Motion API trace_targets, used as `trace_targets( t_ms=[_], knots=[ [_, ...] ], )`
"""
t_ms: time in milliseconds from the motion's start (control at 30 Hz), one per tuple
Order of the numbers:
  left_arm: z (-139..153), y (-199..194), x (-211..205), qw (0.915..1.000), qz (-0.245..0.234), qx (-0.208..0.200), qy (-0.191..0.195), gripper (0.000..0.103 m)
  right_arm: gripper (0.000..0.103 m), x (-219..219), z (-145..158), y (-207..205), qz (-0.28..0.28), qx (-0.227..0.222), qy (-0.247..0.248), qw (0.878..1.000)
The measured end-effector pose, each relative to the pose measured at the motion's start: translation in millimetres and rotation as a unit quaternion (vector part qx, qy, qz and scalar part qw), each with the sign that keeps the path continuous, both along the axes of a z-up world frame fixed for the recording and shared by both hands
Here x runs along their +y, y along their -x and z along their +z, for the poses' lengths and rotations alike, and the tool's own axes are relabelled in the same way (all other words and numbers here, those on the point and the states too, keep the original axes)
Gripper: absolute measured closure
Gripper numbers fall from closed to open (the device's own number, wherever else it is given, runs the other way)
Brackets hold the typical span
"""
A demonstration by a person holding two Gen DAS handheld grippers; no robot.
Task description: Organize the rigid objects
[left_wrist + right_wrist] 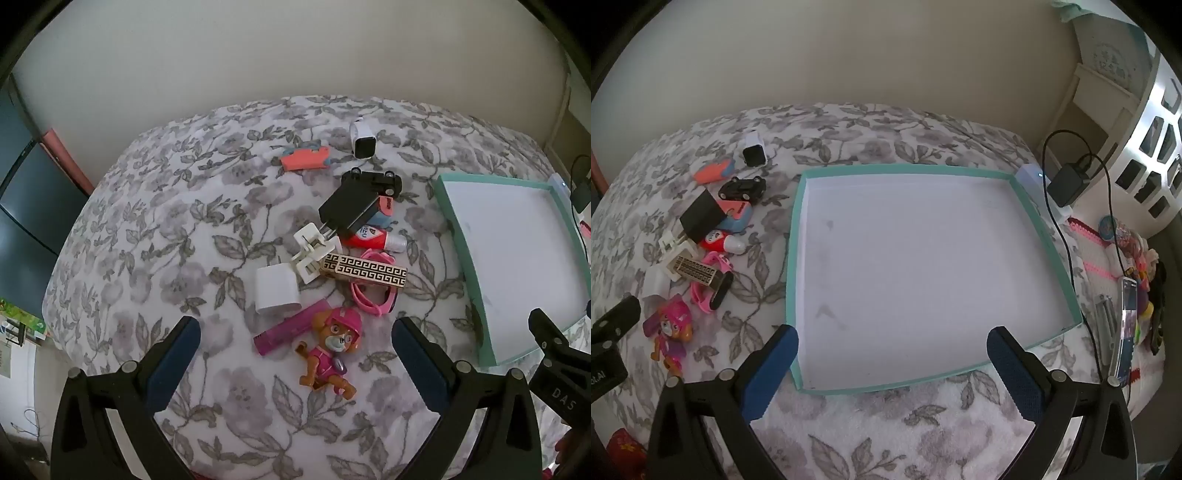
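Note:
A heap of small objects lies on the floral bedspread: a pink puppy figure (330, 346), a magenta tube (290, 327), a white charger cube (275, 291), a patterned gold bar (364, 275), a pink watch band (373, 297), a black adapter (349, 209), a black toy car (373, 180), an orange toy (304, 158) and a white watch (361, 141). My left gripper (295, 341) hangs open above the puppy figure, holding nothing. My right gripper (892, 352) stands open over the near edge of an empty teal-rimmed tray (792, 258). The puppy figure (670, 330) lies left of the tray.
A black charger with a cable (1067, 184) sits beyond the tray's right corner. A phone (1124, 325) and assorted toys (1141, 266) crowd the bed's right edge. A pale wall runs behind the bed. A white shelf (1104, 99) stands at the far right.

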State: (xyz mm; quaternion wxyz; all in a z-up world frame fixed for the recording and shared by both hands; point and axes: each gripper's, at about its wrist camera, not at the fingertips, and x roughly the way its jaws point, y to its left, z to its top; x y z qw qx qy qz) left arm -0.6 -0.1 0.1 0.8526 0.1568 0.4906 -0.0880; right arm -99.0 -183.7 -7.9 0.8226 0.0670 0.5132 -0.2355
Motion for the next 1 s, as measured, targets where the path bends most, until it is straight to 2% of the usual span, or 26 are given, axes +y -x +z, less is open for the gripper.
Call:
trace_targets(
  t_ms=[1000],
  knots=[
    [-6.6, -1.6, 2.9, 0.9999, 0.005, 0.013, -0.009, 0.000, 0.000, 1.1, -0.3, -0.4, 0.001, 0.003, -0.001, 1.000]
  ],
)
